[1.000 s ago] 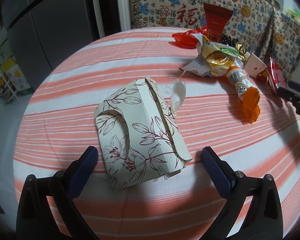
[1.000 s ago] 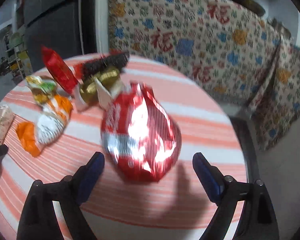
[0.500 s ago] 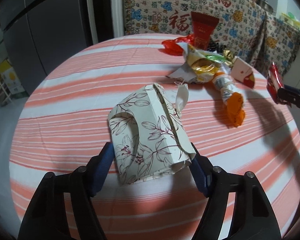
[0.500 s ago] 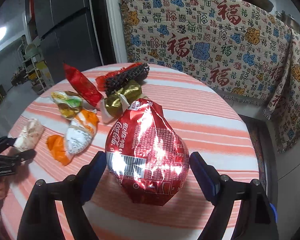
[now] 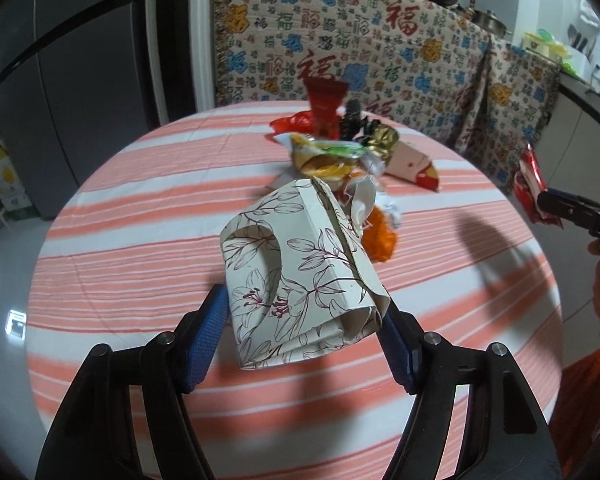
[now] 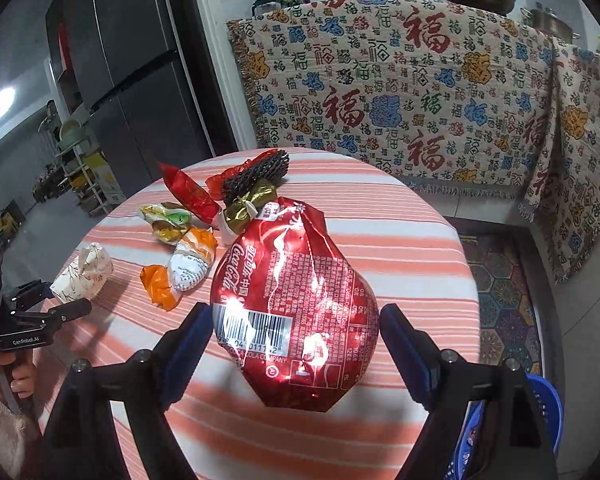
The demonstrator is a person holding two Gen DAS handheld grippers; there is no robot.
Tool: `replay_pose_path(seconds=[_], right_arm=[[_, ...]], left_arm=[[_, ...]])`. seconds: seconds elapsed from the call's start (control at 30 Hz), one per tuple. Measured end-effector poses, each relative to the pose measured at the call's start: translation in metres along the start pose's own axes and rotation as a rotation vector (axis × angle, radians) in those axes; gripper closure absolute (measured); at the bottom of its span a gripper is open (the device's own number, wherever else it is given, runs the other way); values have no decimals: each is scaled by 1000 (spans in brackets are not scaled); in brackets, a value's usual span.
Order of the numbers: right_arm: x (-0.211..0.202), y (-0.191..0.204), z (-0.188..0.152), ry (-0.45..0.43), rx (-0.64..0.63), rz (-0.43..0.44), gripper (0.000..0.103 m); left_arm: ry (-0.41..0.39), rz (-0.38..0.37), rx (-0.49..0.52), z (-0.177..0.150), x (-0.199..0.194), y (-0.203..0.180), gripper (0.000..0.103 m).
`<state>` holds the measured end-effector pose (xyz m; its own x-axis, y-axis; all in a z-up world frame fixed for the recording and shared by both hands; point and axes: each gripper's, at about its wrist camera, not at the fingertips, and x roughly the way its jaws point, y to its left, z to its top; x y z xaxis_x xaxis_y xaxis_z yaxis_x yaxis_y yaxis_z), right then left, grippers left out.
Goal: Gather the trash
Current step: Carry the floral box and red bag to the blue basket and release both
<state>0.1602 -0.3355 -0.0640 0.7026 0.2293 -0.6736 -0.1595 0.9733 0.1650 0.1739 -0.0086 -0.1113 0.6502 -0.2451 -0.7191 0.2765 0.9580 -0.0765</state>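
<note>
My left gripper is shut on a white paper box with a floral print, held tilted above the striped round table. My right gripper is shut on a shiny red Coca-Cola foil bag, its blue pads pressing both sides, and the bag hangs clear of the cloth. In the right wrist view the left gripper shows at the left edge with the floral box. In the left wrist view the red bag shows at the right edge.
A pile of wrappers lies at the table's far side: an orange and white one, gold foil, red ones. A blue basket sits on the floor by the table. A blanket-covered counter and a grey fridge stand behind.
The left jaws closed from wide open onto the floral box and lifted it off the table. The right jaws tightened on the red bag and raised it too.
</note>
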Motion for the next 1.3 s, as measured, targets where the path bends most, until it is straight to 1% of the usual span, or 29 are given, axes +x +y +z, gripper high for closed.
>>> replay_pose_path(seconds=[0.1, 0.2, 0.27, 0.33, 0.4, 0.43, 0.5, 0.53, 0.6, 0.63, 0.73, 0.83, 0.9, 1.03, 1.17, 1.3], right_arm=[[-13, -10, -4, -1, 11, -10, 16], [-30, -24, -10, -6, 31, -29, 16], [-43, -41, -15, -9, 51, -69, 16], [-55, -59, -20, -12, 80, -106, 16], [-69, -83, -28, -10, 125, -149, 16], [-75, -94, -32, -10, 143, -172, 16], [-89, -121, -41, -7, 184, -225, 16], [-96, -134, -46, -5, 207, -249, 16], [-108, -158, -54, -3, 248, -287, 16], [-113, -170, -59, -2, 269, -306, 16], [-124, -209, -76, 1, 352, -356, 16], [-126, -240, -89, 1, 412, -386, 16], [-126, -259, -98, 5, 445, -398, 16], [-125, -291, -116, 2, 524, -410, 16], [-126, -309, -124, -7, 560, -406, 16], [-117, -326, -129, 15, 599, -386, 16]], left_arm=[[-8, -34, 18, 3, -9, -23, 31], [-25, -87, 78, 14, -17, -64, 31], [-32, -131, 113, 20, -20, -94, 31], [-33, -191, 151, 27, -21, -129, 31], [-29, -236, 181, 33, -19, -160, 31], [-28, -268, 204, 37, -17, -183, 31], [-27, -313, 233, 44, -14, -218, 31], [-23, -345, 252, 48, -10, -243, 31], [-17, -385, 273, 53, -5, -275, 31], [-9, -410, 288, 55, 2, -299, 31], [12, -451, 322, 58, 21, -352, 31], [39, -470, 346, 52, 41, -397, 31], [63, -482, 347, 47, 57, -416, 31], [95, -499, 338, 35, 85, -442, 31], [115, -506, 339, 28, 106, -453, 31], [137, -506, 339, 23, 123, -460, 31]])
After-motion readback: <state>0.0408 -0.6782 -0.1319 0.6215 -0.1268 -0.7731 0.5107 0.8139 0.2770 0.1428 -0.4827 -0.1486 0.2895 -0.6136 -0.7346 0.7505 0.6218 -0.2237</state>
